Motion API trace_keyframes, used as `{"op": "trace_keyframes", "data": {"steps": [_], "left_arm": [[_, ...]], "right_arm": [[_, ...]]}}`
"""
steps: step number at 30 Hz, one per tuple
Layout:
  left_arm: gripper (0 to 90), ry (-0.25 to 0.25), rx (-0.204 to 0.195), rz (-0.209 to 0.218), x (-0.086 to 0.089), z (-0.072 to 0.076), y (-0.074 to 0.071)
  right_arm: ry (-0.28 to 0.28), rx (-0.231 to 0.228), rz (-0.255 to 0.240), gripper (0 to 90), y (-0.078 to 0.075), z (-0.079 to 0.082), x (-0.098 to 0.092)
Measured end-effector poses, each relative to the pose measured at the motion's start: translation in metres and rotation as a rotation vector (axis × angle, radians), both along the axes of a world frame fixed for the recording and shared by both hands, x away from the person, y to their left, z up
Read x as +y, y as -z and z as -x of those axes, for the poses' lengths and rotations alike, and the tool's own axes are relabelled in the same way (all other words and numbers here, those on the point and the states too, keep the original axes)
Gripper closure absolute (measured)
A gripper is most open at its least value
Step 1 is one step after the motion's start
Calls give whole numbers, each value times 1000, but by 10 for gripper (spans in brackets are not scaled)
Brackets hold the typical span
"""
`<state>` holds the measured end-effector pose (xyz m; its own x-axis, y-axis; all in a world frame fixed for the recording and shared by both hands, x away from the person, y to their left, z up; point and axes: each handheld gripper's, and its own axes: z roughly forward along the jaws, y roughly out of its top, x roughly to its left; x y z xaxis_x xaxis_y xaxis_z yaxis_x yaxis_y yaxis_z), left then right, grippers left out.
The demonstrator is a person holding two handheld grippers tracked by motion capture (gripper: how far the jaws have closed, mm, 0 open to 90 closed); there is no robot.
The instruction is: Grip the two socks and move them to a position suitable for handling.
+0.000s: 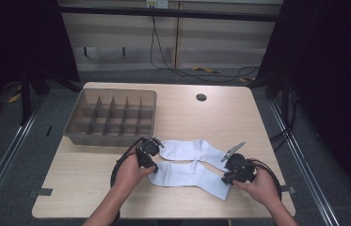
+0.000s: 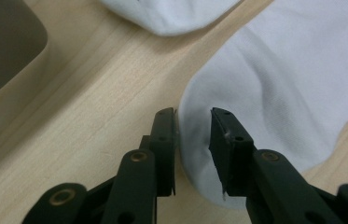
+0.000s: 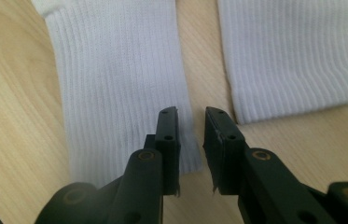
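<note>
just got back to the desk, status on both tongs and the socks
Left tongs open, astride toe of near sock. Right tongs open at its cuff corner. Far sock flat alongside. Divider tray behind, nothing blocking.

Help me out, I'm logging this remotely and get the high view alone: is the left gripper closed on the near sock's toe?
Observer: No. In the left gripper view the left gripper is open, its jaws straddling the toe edge of the near sock.
Operator: And the right gripper?
Observer: The right gripper is open too, over the edge of a ribbed cuff.
Operator: Do the two cuffs overlap?
Observer: No. Bare table shows between them.
</note>
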<state>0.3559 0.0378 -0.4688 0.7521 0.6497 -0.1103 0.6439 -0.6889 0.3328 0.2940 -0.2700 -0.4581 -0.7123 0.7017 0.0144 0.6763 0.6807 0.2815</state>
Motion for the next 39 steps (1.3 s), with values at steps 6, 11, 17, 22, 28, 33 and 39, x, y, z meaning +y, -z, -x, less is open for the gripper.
{"op": "trace_keyframes", "data": {"steps": [6, 11, 17, 22, 28, 33, 39], "left_arm": [[711, -7, -10, 24, -3, -1, -4], [699, -6, -25, 27, -4, -7, -14], [673, -13, -33, 20, -9, -15, -22], [655, -8, -46, 15, -11, -19, -24], [651, -13, -51, 19, -17, -30, -27], [637, -15, -68, 7, -25, -40, -23], [604, -4, -60, -13, -36, -48, -13]], "right_arm": [[21, -2, 5, 738, -2, 0, -13], [31, -3, 9, 728, -6, -3, -16], [48, -14, -6, 717, -10, -14, -16], [59, -23, -9, 698, -12, -19, -16], [93, -31, -13, 697, -10, -29, -21], [112, -12, -13, 694, -5, -39, -24], [112, -1, -3, 673, -4, -43, -23]]}}
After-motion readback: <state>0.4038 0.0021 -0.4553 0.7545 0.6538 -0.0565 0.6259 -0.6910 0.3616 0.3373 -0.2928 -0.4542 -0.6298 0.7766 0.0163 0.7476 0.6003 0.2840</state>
